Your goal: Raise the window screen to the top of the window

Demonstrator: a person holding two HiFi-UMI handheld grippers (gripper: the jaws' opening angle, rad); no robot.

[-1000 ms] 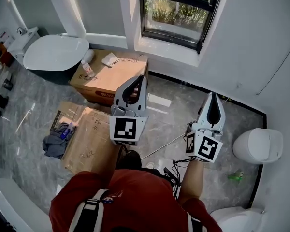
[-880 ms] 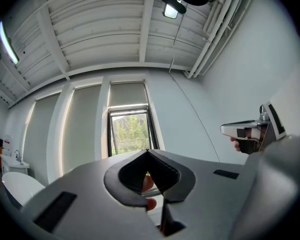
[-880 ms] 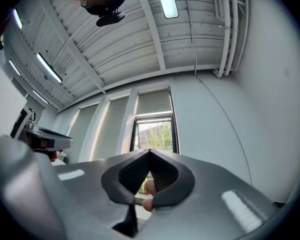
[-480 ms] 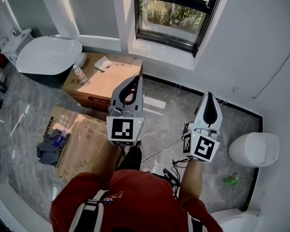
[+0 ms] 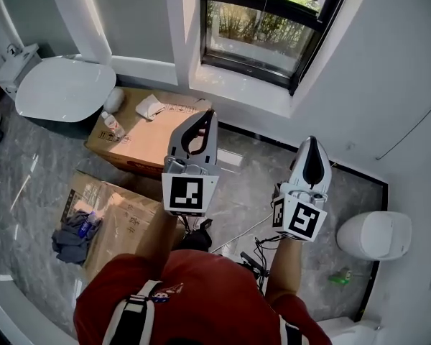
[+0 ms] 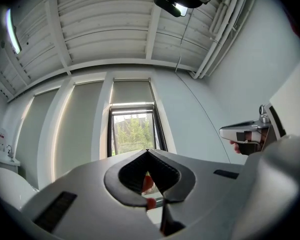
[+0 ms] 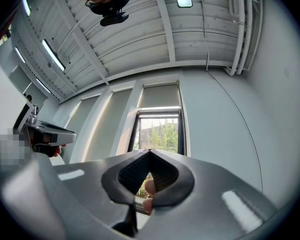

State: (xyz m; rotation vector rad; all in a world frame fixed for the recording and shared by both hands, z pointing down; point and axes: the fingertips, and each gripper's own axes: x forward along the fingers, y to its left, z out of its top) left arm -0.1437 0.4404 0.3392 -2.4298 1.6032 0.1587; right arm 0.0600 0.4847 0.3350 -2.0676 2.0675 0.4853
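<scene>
Though the window (image 5: 262, 27) is cut off above, left claw (image 5: 207, 115) and right claw (image 5: 313, 142) face it pinched together, empty; the cardboard box (image 5: 140, 141) below bears a bottle (image 5: 113, 124)

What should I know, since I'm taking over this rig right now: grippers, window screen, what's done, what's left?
Left gripper: jaws shut, empty, aimed at the window.
Right gripper: jaws shut, empty, same aim.
Window screen: seems to be the pale panel over the upper part of the opening; the glass below is bare. Neither gripper touches it.
Done: no grip on the screen yet.
Left: reach its lower edge, grip it, raise it to the top.
</scene>
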